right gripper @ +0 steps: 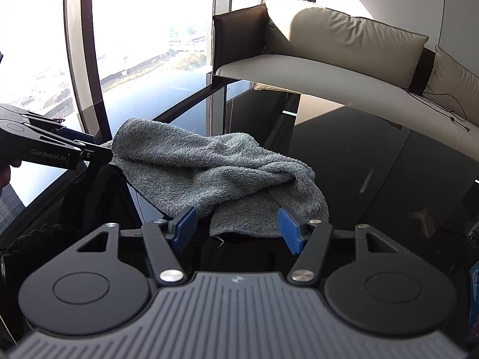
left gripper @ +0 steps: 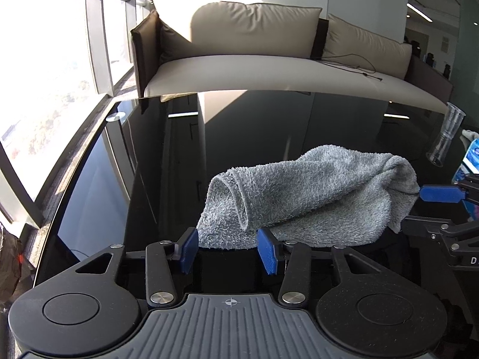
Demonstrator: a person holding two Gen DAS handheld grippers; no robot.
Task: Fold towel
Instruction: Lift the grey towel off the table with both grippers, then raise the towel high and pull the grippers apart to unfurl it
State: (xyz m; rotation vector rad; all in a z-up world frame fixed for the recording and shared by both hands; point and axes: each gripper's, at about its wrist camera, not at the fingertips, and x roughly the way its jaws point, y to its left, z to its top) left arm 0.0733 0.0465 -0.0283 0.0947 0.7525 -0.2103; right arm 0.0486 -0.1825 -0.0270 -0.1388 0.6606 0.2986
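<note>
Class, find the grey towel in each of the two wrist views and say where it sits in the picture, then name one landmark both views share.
Left wrist view: the grey towel lies crumpled right of centre, just beyond the open left gripper.
Right wrist view: the towel lies left of centre, ahead of the open right gripper.
Shared landmark: the beige sofa behind the black table.

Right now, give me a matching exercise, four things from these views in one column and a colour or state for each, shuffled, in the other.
Things:
1. towel
2. sofa
3. plastic cup
4. left hand-held gripper

Descriptions:
A. clear, standing by the table's far right edge
B. jaws open, blue pads
C. grey, crumpled on the black table
D. beige cushions, behind the table

Pairs: 1-C, 2-D, 3-A, 4-B
</note>
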